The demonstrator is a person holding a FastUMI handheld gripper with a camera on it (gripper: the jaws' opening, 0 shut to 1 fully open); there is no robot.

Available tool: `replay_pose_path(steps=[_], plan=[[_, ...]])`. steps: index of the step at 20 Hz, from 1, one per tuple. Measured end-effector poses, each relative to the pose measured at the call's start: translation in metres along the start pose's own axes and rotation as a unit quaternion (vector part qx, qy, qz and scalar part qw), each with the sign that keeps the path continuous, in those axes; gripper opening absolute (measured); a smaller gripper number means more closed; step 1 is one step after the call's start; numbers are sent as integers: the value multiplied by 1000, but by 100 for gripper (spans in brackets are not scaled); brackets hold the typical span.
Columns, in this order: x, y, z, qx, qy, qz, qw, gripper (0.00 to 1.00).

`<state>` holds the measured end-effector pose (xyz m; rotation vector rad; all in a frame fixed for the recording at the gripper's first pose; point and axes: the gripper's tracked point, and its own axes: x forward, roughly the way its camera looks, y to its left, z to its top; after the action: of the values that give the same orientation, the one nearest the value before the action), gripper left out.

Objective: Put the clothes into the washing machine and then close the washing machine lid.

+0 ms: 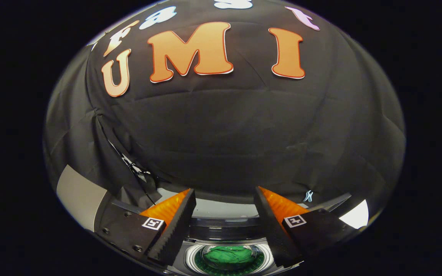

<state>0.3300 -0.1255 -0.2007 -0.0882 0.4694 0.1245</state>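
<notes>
**Gripper view: green garment down in the drum, fingers spread above**

Gripper view looks forward along the two-finger gripper (pixel 225 226), held high and tipped mostly toward the black cloth booth wall (pixel 225 134). Fingers spread wide apart, pinching nothing, only open air between the ridged inner faces.

Below and between the fingers: the round, pale-rimmed opening of the top-loading washing machine (pixel 190 257), with a crumpled green cloth garment (pixel 229 256) lying inside the drum. Garment well apart from both fingertips, touching neither, sitting lower than the fingers and nearer the gripper's base than its tips. Judging from that, clothes already in the machine, release done or not needed, and the wide spread of the fingers fitting a hand free to deal with the lid next.

Just beyond the opening, between the fingers: a dark curved band with a glossy pale strip behind it (pixel 225 209), probably the machine's raised lid or rear panel, though hard to tell which. Lid apparently not yet closed, since the drum lies in plain sight from above.

Beyond the left finger: a flat grey panel (pixel 79 195) at the foot of the wall cloth. Beyond the right finger: a bright white patch (pixel 356 215), too small to identify.

Likely reason for the high, level pose: clearance above the opening before reaching back for the lid's edge.
</notes>
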Motion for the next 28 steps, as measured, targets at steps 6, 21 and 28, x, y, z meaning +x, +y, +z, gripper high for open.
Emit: replay_pose_path(steps=[6,21,28], plan=[[-20,-2,-9,-4,-15,-1,1000,98],[-77,1,-52,-3,-13,-48,999,98],[-107,-6,-119,10,46,-72,996,98]])
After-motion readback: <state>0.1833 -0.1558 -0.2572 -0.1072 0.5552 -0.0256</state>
